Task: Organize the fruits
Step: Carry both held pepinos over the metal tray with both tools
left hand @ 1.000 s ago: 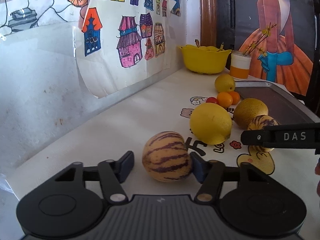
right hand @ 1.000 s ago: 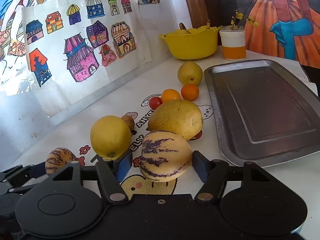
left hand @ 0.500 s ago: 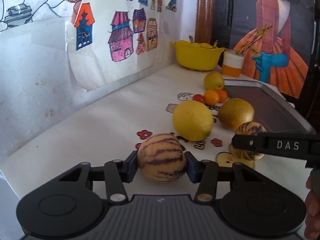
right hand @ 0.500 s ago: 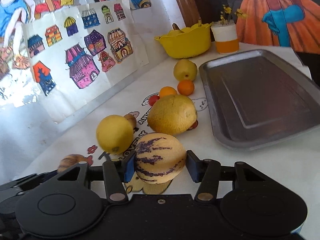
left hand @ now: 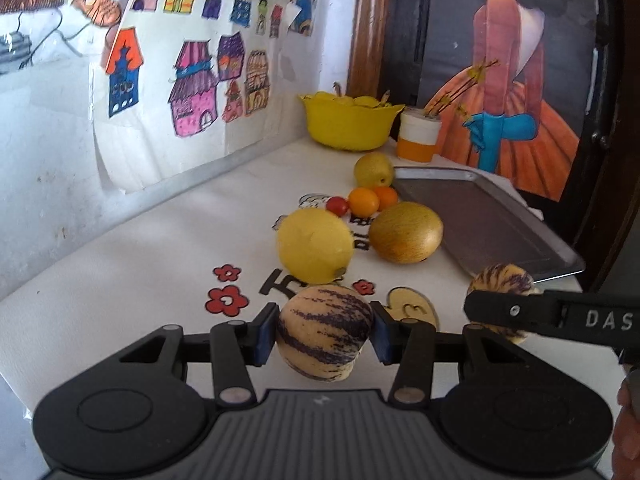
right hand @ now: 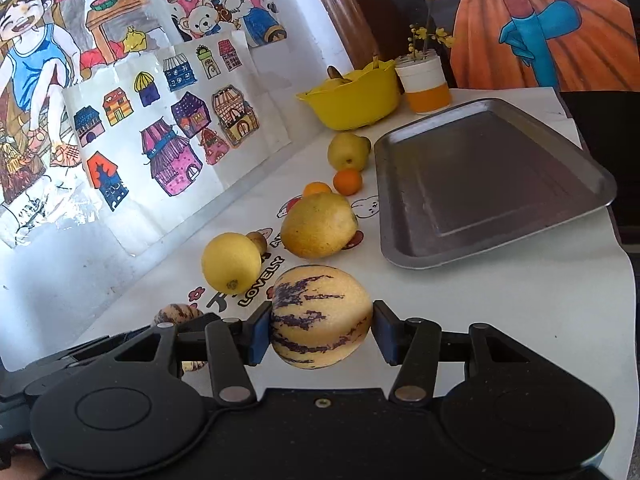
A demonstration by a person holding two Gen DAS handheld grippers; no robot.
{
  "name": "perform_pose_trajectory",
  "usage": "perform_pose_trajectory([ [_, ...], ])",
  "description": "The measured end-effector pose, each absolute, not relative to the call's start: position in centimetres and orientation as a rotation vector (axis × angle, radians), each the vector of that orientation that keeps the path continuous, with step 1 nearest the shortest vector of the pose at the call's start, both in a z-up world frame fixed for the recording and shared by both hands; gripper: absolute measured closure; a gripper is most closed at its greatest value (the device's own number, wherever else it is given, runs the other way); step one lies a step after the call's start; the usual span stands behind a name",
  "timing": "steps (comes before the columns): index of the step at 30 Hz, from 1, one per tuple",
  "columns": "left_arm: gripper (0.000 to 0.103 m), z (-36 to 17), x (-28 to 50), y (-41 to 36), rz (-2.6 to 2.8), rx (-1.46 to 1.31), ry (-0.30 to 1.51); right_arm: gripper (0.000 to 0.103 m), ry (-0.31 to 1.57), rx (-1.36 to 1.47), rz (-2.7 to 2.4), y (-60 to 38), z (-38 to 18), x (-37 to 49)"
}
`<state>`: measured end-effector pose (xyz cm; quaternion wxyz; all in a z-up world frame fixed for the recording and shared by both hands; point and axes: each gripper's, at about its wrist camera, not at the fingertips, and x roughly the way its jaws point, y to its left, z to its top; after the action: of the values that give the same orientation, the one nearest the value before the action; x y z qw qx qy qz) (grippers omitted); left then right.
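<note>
Pepino melons, two of them, striped purple on cream, each pinched and lifted clear of the tabletop (left hand: 120, 264): one pepino melon (left hand: 324, 332) between the blue pads of the left hand-held gripper (left hand: 323, 334), the other pepino melon (right hand: 322, 316) clamped likewise in the right hand-held gripper (right hand: 320, 332), jaws just drawn in onto the fruit. Left behind on the tabletop: a lemon (left hand: 315, 245), a yellow-brown melon (left hand: 405, 233), small oranges (left hand: 363, 201), a cherry tomato (left hand: 337, 205), a pear (left hand: 374, 169). Metal tray (right hand: 492, 184) bare, to the right of the fruit row; yellow bowl (right hand: 354, 98) further back near the wall.

Step in hand, by judgement: carrying both melons off, probably toward the tray. Next move calls for swinging right over the tray rim, lowering until the fruit rests on the flat, then spreading the jaws slowly, since round fruit will likely roll on smooth metal.
</note>
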<state>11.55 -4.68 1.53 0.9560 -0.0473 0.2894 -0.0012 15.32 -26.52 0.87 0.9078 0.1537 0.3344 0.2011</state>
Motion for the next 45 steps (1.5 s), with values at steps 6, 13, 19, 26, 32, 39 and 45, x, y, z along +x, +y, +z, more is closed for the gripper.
perform_pose_trajectory([
  [6, 0.052, 3.1, 11.2, -5.4, -0.041, -0.099, 0.544, 0.049, 0.674, 0.346, 0.424, -27.6, 2.0, 14.9],
  [13, 0.052, 7.4, 14.4, -5.2, -0.142, -0.154, 0.500, 0.049, 0.640, 0.378, 0.489, -30.3, 6.4, 16.5],
  [19, 0.052, 10.6, 19.6, -5.9, -0.206, -0.197, 0.459, 0.049, 0.595, 0.248, 0.472, -31.4, 10.2, 20.6],
  [26, 0.052, 10.9, 27.0, -7.6, -0.233, -0.268, 0.471, 0.049, 0.582, 0.128, 0.384, -31.5, 10.6, 27.6],
  [32, 0.052, 9.0, 32.5, -10.0, -0.247, -0.262, 0.522, 0.049, 0.584, 0.043, 0.345, -30.9, 7.7, 32.1],
  [39, 0.052, 5.4, 37.9, -12.4, -0.256, -0.257, 0.616, 0.049, 0.627, -0.021, 0.345, -30.4, 3.9, 35.6],
  [45, 0.052, 2.9, 40.1, -14.2, -0.256, -0.222, 0.687, 0.049, 0.692, -0.045, 0.344, -30.4, 1.8, 36.7],
])
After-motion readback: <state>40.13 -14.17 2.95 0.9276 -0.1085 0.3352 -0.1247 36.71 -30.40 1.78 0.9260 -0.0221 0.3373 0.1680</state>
